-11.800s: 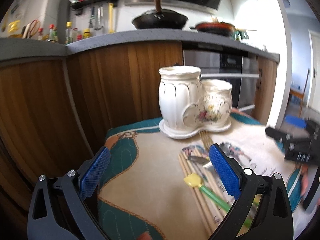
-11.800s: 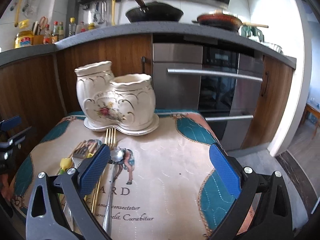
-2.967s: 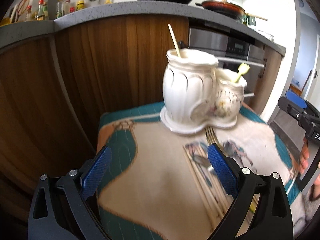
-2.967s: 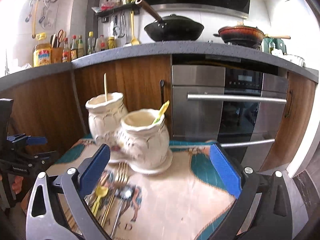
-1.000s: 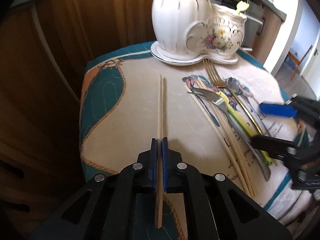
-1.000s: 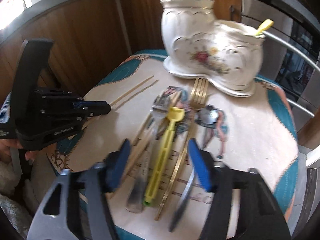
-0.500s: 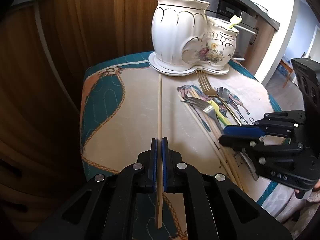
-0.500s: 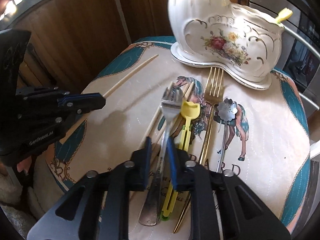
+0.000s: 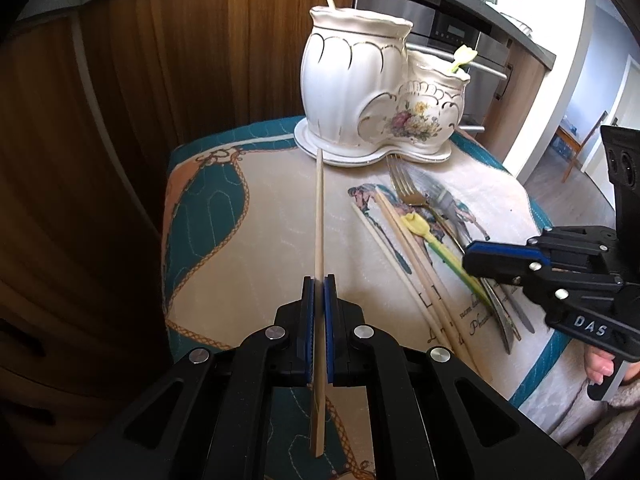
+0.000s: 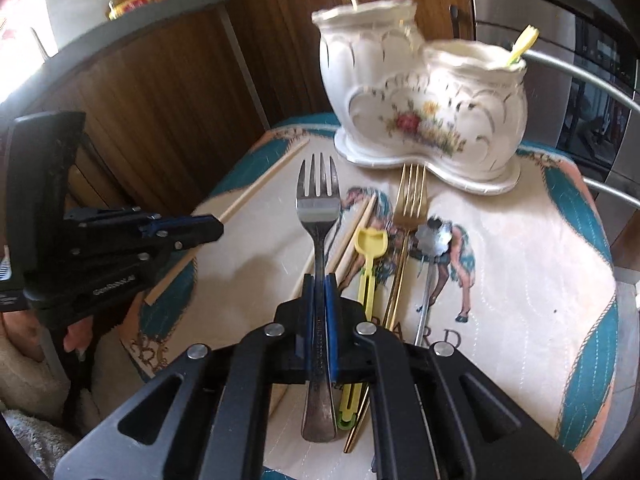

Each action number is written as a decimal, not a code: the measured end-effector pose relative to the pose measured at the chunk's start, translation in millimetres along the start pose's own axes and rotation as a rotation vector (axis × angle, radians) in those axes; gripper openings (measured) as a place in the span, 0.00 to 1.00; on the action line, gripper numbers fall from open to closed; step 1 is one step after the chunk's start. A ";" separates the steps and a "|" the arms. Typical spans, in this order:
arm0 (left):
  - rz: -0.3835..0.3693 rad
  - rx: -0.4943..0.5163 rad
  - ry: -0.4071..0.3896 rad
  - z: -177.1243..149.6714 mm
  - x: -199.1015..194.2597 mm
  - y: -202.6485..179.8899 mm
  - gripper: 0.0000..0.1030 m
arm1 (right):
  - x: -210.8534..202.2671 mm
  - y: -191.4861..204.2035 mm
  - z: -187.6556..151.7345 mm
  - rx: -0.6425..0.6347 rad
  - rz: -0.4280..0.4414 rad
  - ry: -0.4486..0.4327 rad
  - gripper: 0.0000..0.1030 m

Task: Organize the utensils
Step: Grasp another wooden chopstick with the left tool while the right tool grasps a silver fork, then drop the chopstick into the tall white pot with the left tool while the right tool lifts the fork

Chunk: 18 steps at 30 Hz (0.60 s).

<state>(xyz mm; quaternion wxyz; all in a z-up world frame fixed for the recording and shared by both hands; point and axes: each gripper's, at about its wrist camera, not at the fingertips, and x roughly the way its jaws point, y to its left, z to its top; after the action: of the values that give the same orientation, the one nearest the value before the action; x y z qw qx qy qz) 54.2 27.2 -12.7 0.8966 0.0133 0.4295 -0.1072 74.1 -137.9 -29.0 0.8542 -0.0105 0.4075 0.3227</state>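
My left gripper clenches a wooden chopstick aimed at the ceramic holder's base, right gripper clenches a silver fork, bare cloth to their left.

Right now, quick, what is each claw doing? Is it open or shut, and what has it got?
Left claw: shut on one wooden chopstick.
Right claw: shut on the silver fork, gripping its handle.

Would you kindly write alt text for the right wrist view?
The right gripper is shut on a silver fork, tines towards a white two-pot ceramic holder. A gold fork, yellow utensil and chopsticks lie on the mat.
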 end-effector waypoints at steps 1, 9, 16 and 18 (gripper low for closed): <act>0.001 0.000 -0.004 0.4 -1.0 -0.3 0.05 | -7.5 -1.3 -0.9 -0.002 0.000 -0.017 0.05; -0.025 -0.005 -0.049 3.5 -12.4 -0.7 0.05 | -42.6 1.2 -3.6 -0.078 -0.024 -0.160 0.05; -0.031 -0.003 -0.055 3.5 -13.8 -2.5 0.05 | -56.6 0.7 -9.7 -0.102 -0.036 -0.225 0.05; -0.030 -0.002 -0.055 2.8 -13.5 -2.5 0.05 | -59.5 1.0 -10.1 -0.105 -0.038 -0.241 0.05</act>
<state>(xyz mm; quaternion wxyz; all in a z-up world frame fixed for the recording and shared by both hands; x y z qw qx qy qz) 47.7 26.9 -0.3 0.9064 0.0028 0.4048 -0.1207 39.2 -172.3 6.4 0.9012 -0.0243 0.2843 0.3262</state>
